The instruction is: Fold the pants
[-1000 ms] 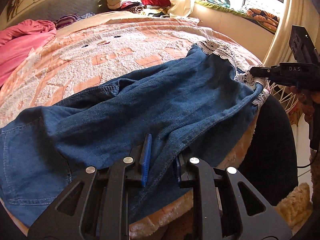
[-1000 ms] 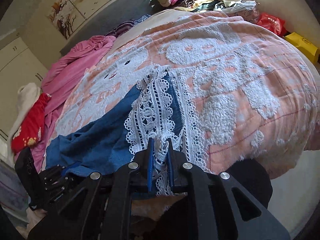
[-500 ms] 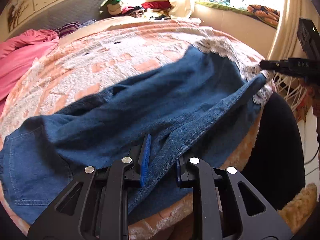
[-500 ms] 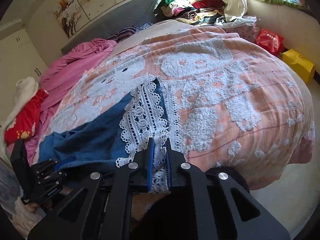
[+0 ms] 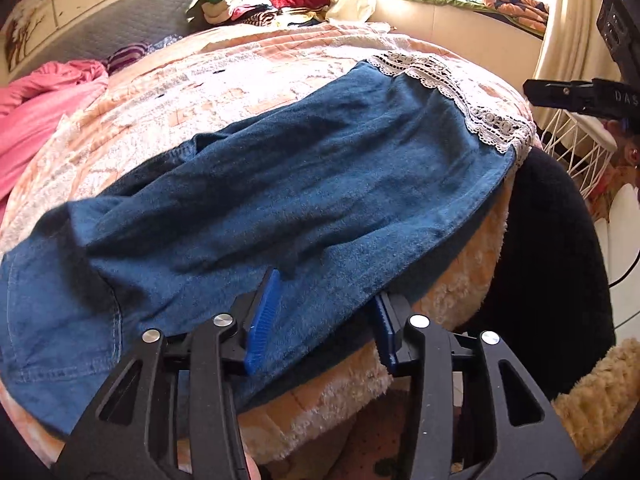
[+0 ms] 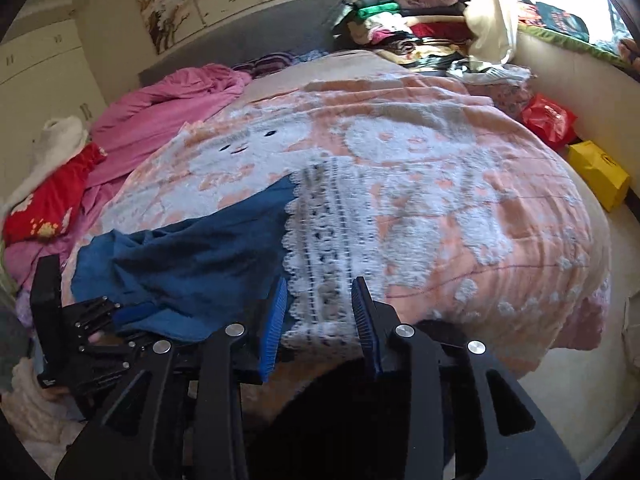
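Blue denim pants [image 5: 288,184] with a white lace hem [image 5: 460,88] lie across the near edge of the bed. My left gripper [image 5: 324,312] is open, its blue pads either side of the near denim edge, which drapes between them. My right gripper [image 6: 320,312] is open just above the lace hem [image 6: 332,248], holding nothing. The denim [image 6: 192,256] stretches left from the hem toward the left gripper [image 6: 80,340]. The right gripper also shows in the left wrist view [image 5: 580,92] past the hem.
The bed has a pink and white blanket [image 6: 440,168]. A pink quilt [image 6: 168,108] and red cloth [image 6: 52,200] lie at its left. Folded clothes [image 6: 400,28] are stacked at the back. A yellow bag [image 6: 596,172] and red bag [image 6: 548,120] sit on the floor at right.
Both grippers have opened: the right let go of the lace hem, the left released the denim edge. The pants now lie flatter on the bed.
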Available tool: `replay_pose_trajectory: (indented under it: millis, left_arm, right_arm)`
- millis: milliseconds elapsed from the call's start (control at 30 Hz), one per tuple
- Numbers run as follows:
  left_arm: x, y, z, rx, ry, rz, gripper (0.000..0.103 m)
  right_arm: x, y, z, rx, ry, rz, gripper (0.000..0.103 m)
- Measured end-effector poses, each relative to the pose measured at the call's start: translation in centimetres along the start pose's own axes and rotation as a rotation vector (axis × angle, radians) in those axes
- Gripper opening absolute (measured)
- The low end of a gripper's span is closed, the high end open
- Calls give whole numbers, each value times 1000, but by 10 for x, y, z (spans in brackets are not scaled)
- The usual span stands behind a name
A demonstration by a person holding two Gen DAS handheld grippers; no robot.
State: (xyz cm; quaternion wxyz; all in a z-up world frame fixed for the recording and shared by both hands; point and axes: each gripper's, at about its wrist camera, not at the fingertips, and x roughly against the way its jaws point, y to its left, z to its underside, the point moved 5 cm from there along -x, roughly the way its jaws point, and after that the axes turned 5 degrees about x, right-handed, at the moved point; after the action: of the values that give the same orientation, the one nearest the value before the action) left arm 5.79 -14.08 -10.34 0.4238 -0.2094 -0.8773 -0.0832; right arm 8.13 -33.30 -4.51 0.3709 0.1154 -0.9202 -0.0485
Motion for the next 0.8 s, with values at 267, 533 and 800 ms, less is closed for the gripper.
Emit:
replay_pose_trajectory:
  millis: [267, 533, 800]
  left_arm:
    - [16, 32, 23, 155, 40, 11, 52]
    - [61, 72, -28, 223, -84, 8, 57]
    - [18, 92, -85, 23, 96, -76, 45]
  right_arm:
    - [-61, 14, 33, 50, 220, -1, 32]
    - [-26, 34, -1, 59, 79, -94, 35]
    - [-53, 77, -31, 193, 87, -182, 39]
